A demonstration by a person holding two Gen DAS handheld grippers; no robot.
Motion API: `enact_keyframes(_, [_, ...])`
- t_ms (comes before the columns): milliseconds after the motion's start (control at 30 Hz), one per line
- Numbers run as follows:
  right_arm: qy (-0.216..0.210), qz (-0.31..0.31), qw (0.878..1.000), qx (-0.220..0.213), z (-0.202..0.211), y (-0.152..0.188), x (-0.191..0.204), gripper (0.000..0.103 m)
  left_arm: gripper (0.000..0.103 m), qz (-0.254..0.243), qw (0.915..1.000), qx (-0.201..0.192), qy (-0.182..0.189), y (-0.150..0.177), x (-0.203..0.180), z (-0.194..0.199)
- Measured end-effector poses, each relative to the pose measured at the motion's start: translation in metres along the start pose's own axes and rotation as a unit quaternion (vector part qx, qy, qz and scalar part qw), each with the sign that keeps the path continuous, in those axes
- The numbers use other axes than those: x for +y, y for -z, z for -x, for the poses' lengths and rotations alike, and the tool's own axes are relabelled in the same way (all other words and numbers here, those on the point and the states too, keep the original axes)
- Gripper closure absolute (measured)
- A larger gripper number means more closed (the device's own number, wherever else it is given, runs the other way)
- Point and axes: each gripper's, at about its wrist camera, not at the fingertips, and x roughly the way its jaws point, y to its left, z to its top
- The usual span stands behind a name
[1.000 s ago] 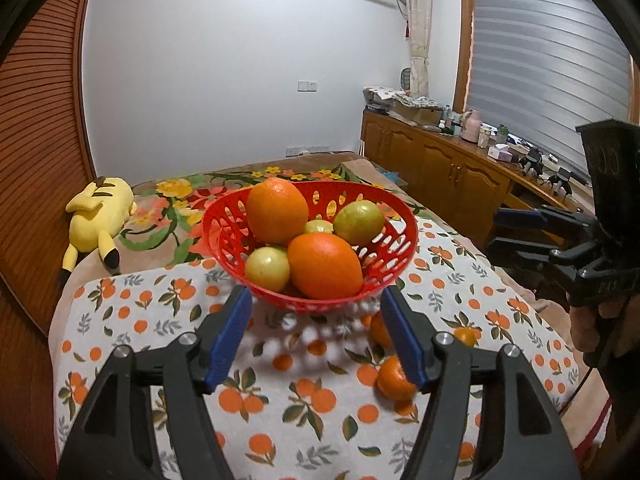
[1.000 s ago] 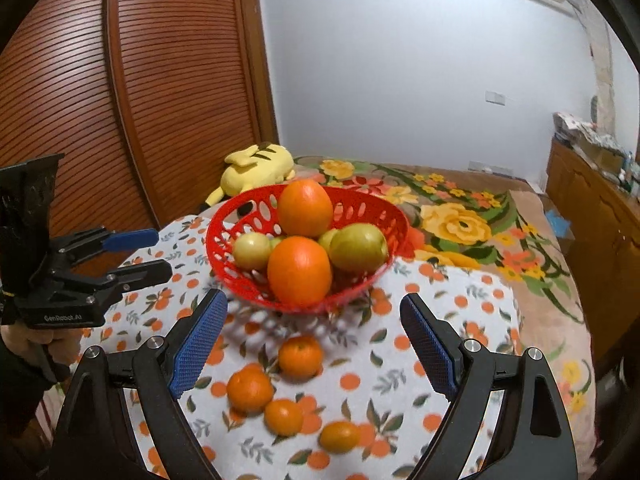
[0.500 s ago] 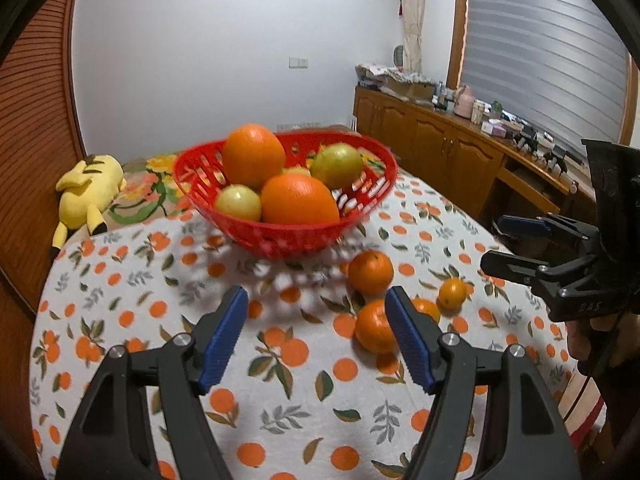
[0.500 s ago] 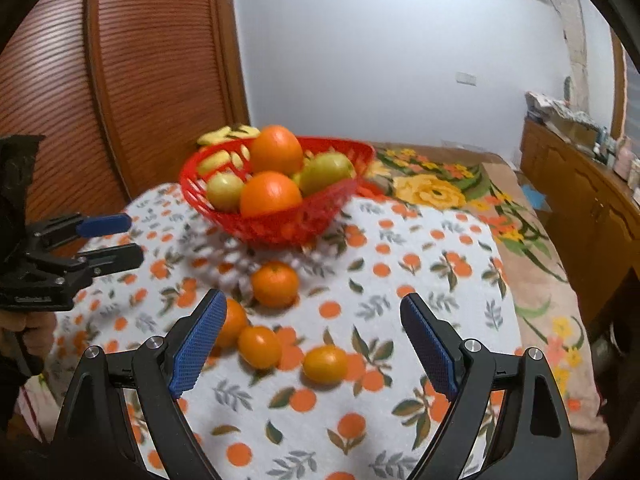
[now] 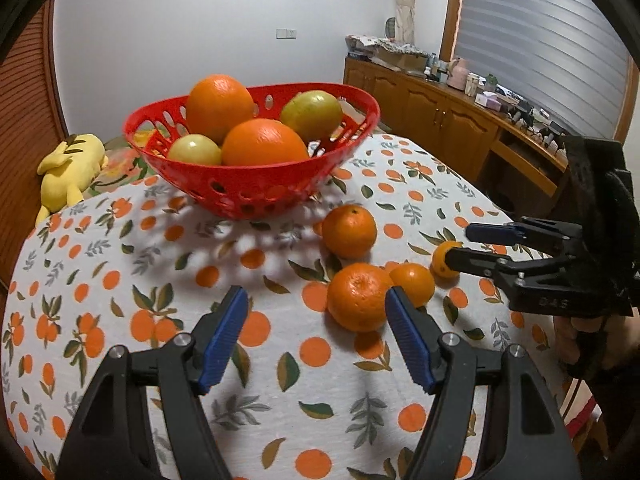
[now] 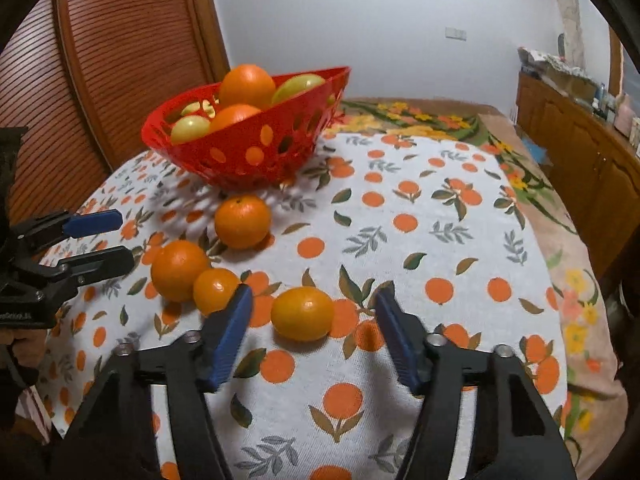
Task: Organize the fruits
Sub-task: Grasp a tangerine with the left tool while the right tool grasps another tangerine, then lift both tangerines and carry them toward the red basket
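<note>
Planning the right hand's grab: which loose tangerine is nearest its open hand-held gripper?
The yellowish tangerine, lying apart, right of the touching pair, just ahead of the right hand-held gripper.

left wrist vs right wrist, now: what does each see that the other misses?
Left wrist only: the yellow plush toy past the table edge, the window blind, and the right tongs from the side.

Right wrist only: the left tongs from the side, open, and the smallest, yellowish mandarin unobstructed between its own open fingers.

Both: the red basket of oranges and greenish fruit, four loose mandarins on the orange-print tablecloth, and the wooden cabinets.
</note>
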Motion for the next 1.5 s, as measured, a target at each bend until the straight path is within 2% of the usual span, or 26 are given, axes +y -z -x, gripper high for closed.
enact_keyframes(33, [-0.001, 0.002, 1.000, 0.004, -0.003, 0.000, 0.001, 0.053, 0.032, 0.000, 1.0000, 0.002, 0.001, 0.001, -0.001, -0.002])
enact_keyframes(200, [-0.019, 0.002, 1.000, 0.013, -0.008, 0.001, 0.003, 0.065, 0.032, -0.002, 0.9999, 0.010, 0.008, 0.003, -0.007, -0.008])
enact_keyframes(267, [-0.018, 0.007, 1.000, 0.014, -0.009, 0.001, 0.006, 0.067, 0.032, -0.003, 0.9999, 0.013, 0.010, 0.004, -0.009, -0.010])
enact_keyframes(633, [-0.023, 0.016, 0.999, 0.026, -0.014, 0.001, 0.010, 0.067, 0.032, -0.002, 0.9993, 0.031, 0.023, 0.001, -0.013, -0.027])
enact_keyframes(733, [-0.017, 0.023, 0.999, 0.027, -0.015, 0.001, 0.013, 0.067, 0.039, -0.003, 0.9991, 0.032, 0.028, -0.001, -0.015, -0.031])
enact_keyframes(1067, [-0.014, 0.026, 0.999, 0.026, -0.016, 0.002, 0.014, 0.067, 0.049, -0.002, 0.9981, 0.043, 0.045, -0.004, -0.017, -0.040])
enact_keyframes(1233, [-0.015, 0.025, 0.999, 0.025, -0.016, 0.002, 0.014, 0.067, 0.057, 0.002, 0.9978, 0.043, 0.050, -0.003, -0.016, -0.042])
enact_keyframes(1500, [-0.015, 0.026, 0.999, 0.027, -0.016, 0.003, 0.014, 0.067, 0.058, 0.001, 0.9982, 0.041, 0.044, 0.001, -0.015, -0.036])
